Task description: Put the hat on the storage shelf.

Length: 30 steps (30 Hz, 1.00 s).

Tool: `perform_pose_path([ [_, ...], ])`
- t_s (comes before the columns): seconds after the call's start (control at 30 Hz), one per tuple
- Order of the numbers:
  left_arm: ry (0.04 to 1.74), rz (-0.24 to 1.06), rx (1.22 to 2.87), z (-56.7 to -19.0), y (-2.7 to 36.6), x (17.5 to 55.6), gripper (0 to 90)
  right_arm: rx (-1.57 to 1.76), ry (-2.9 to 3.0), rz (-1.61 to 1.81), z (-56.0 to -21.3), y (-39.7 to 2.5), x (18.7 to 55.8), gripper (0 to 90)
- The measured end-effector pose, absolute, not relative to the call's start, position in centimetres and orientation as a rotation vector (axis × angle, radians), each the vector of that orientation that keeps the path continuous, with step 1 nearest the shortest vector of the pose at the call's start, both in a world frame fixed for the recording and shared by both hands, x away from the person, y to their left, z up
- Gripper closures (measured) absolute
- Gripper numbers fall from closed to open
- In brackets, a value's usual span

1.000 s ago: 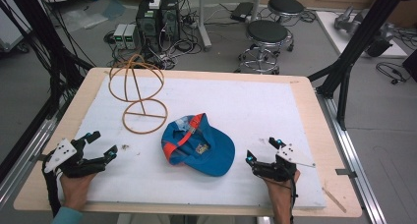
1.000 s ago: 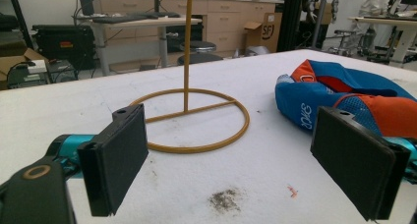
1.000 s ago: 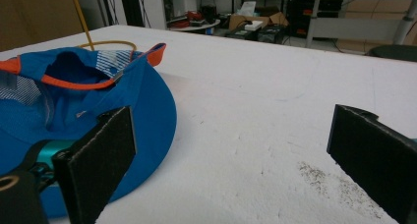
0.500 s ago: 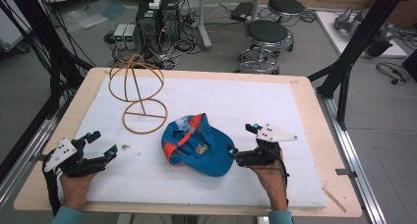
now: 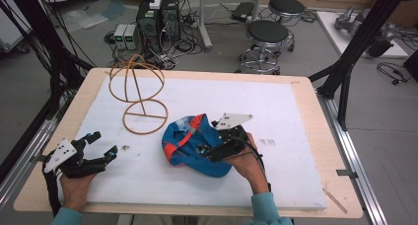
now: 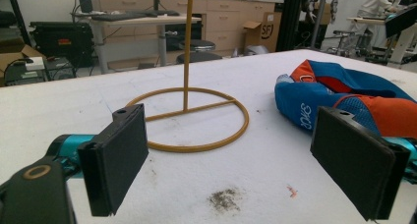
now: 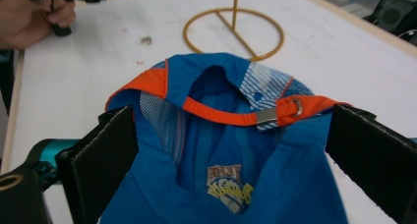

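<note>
A blue cap (image 5: 187, 148) with orange trim lies upside down on the white board, its strap and buckle facing up. My right gripper (image 5: 209, 138) is over the cap's right side, open, with one jaw on either side of the cap (image 7: 221, 150) in the right gripper view (image 7: 236, 135). My left gripper (image 5: 104, 143) is open near the front left, empty, and faces the cap (image 6: 344, 91) and the stand in its own view (image 6: 231, 155). A tan wire hat stand (image 5: 136, 82) rises behind the cap, and its base ring (image 6: 189, 118) lies flat on the board.
The white board (image 5: 276, 101) lies on a wooden table with a bare wooden rim. Small dirt marks (image 6: 223, 199) spot the board by the left gripper. Two stools (image 5: 266, 35) and computer boxes (image 5: 157, 18) stand on the floor beyond the far edge.
My right gripper has moved left and forward from the front right of the board to over the cap. The left gripper has not moved.
</note>
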<state>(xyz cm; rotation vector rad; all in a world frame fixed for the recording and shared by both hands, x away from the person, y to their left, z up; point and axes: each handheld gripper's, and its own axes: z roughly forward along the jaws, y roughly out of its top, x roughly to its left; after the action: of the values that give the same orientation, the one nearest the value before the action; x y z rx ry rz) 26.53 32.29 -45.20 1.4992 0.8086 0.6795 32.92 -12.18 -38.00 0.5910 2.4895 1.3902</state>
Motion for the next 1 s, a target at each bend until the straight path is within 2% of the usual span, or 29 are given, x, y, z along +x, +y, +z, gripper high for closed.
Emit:
perform_pose_path([
  [0.27, 0.804, 0.683, 1.499, -45.2, 32.3, 26.5, 14.8, 0.533, 2.553, 1.296, -38.7, -9.7, 33.7, 5.8],
  [0.3, 0.807, 0.681, 1.497, -45.2, 32.3, 26.5, 14.8, 0.513, 2.584, 1.274, -39.0, -9.0, 33.9, 11.3],
  [0.33, 0.807, 0.678, 1.5, -45.2, 32.3, 26.5, 14.8, 0.513, 2.584, 1.274, -39.0, -9.0, 33.9, 11.3],
  [0.37, 0.807, 0.677, 1.499, -45.2, 32.3, 26.5, 14.8, 0.506, 2.587, 1.261, -39.2, -8.6, 33.9, 15.4],
  [0.57, 0.806, 0.677, 1.499, -45.2, 32.3, 26.5, 14.9, 0.554, 2.63, 1.2, -40.3, -6.5, 34.4, 16.4],
  [0.7, 0.806, 0.675, 1.497, -45.2, 32.3, 26.5, 15.0, 0.507, 2.659, 1.118, -41.1, -5.2, 34.6, 25.5],
  [1.0, 0.805, 0.674, 1.498, -45.2, 32.3, 26.5, 15.0, 0.538, 2.681, 1.054, -41.7, -4.3, 35.0, 28.6],
])
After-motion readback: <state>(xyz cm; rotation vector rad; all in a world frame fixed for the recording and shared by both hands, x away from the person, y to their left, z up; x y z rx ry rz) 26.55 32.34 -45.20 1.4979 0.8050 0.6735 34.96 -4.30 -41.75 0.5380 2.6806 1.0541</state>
